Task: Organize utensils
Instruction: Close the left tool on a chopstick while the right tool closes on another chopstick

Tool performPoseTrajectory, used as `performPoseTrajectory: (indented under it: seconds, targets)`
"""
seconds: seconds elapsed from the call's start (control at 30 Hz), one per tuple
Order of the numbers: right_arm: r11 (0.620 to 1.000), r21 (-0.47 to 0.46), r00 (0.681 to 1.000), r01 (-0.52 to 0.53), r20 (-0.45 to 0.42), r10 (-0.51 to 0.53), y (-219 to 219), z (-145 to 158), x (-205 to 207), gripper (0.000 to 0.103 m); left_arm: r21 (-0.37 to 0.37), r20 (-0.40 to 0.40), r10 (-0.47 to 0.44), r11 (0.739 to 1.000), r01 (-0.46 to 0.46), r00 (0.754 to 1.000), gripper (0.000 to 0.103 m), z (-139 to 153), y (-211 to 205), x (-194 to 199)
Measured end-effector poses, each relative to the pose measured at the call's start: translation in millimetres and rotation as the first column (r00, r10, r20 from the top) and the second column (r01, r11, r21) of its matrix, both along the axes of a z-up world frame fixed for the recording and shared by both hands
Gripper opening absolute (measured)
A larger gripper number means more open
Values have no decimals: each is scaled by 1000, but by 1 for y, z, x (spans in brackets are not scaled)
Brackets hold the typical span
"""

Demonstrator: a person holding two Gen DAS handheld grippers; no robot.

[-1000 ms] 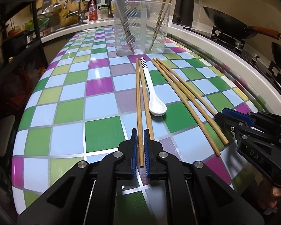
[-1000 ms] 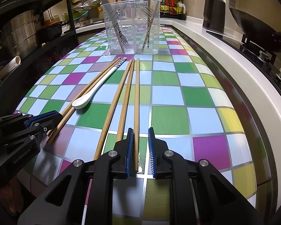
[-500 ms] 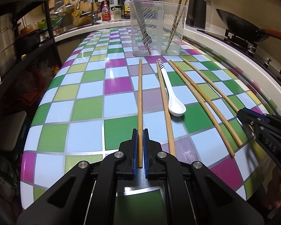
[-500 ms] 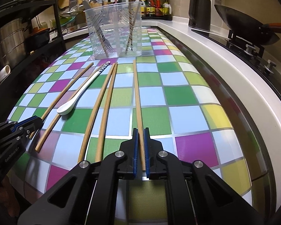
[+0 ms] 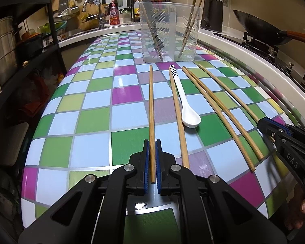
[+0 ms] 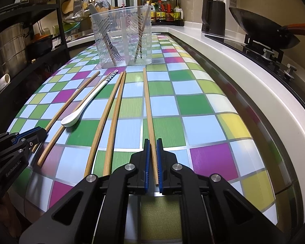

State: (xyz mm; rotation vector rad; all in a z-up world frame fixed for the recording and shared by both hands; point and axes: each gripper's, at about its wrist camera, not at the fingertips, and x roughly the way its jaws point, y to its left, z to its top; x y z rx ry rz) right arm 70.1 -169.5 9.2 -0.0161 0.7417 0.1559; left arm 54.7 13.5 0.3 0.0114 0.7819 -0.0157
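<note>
Left wrist view: our left gripper point(image 5: 151, 160) pinches one chopstick point(image 5: 151, 109) lying short of the clear utensil holder point(image 5: 168, 32); our right gripper point(image 6: 152, 162) clamps another chopstick point(image 6: 148, 109). We should lift both level, then tip them in.

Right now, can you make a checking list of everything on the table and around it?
Surface: checkered tabletop, glossy.
Job's things: five chopsticks and a white spoon lie flat; clear holder behind them has utensils inside.
Clutter: nothing seen.
Grippers: left gripper shut on leftmost chopstick; right gripper shut on rightmost chopstick.
Cables: nothing seen.
Surroundings: wok on stove, black kettle, sink and shelves.
</note>
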Motion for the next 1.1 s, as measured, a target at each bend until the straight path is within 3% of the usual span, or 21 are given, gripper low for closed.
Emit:
performPoseTrajectory:
  seconds: [0.47,0.77,1.1]
  targets:
    - [1000,-15,1000,-3,14,3,4,0,1,8,7,6,-6,1000,6,1000,6,-1,-1,1]
    - [1000,0,1000,-9,10,9,4,8,1,6,-29,-2,-5,1000,5,1000,6,3,4,-1]
    - [1000,-7,998,-4,64,4,-1,40,-11,6,-30,112,-16,999,20,994,6,34,7,-16]
